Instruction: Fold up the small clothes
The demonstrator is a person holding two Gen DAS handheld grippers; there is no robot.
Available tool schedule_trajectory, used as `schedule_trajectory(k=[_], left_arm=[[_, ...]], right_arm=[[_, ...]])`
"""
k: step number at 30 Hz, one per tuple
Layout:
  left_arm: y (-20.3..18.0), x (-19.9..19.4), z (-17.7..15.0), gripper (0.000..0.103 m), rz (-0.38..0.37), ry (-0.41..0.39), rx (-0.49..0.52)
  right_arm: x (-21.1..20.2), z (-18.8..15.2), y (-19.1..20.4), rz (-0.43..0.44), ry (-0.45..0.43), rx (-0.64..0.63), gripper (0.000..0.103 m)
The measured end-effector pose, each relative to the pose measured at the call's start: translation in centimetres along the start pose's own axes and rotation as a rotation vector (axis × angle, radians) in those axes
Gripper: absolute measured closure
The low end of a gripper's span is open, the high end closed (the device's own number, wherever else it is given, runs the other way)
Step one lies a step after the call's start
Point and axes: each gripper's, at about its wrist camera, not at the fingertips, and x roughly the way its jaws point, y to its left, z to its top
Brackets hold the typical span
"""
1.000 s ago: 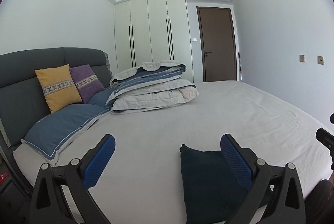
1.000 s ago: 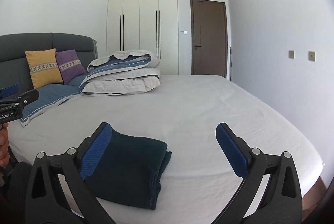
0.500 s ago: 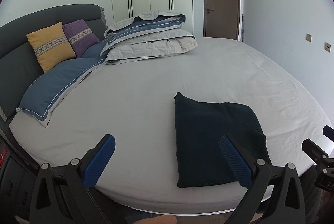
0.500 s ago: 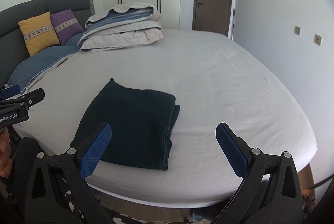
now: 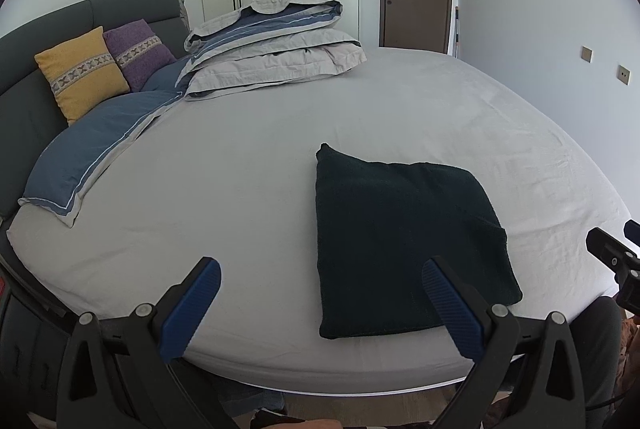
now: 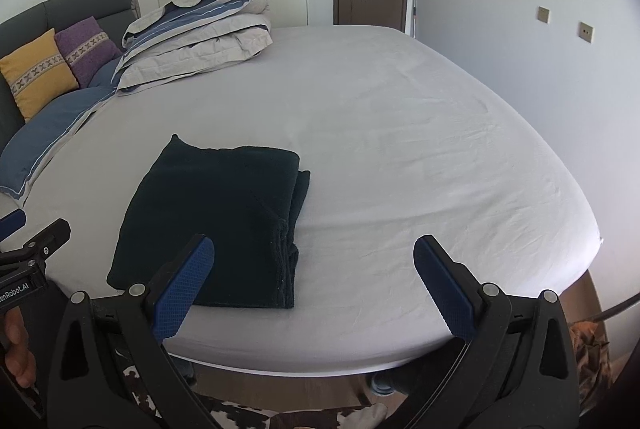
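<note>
dark garment [image 5: 404,241] lies folded square near the bed [image 5: 240,189] edge; our left hand-held gripper [image 5: 320,309] and right hand-held gripper [image 6: 314,285] hang spread, empty, clear of it.

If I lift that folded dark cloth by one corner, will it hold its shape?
Probably not. The dark cloth looks like soft knit, so it would likely droop. Its stacked layers show loose at the right edge and may fall open. It should slide easily on the smooth sheet.
</note>
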Motion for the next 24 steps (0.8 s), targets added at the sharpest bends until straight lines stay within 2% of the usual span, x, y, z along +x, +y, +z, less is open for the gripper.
schedule_trajectory(k=[24], left_arm=[[0.3, 0.8, -0.3, 0.0, 0.018, 0.019, 0.0]], right_arm=[[0.2, -0.5, 1.7, 0.018, 0.02, -0.056, 0.001]])
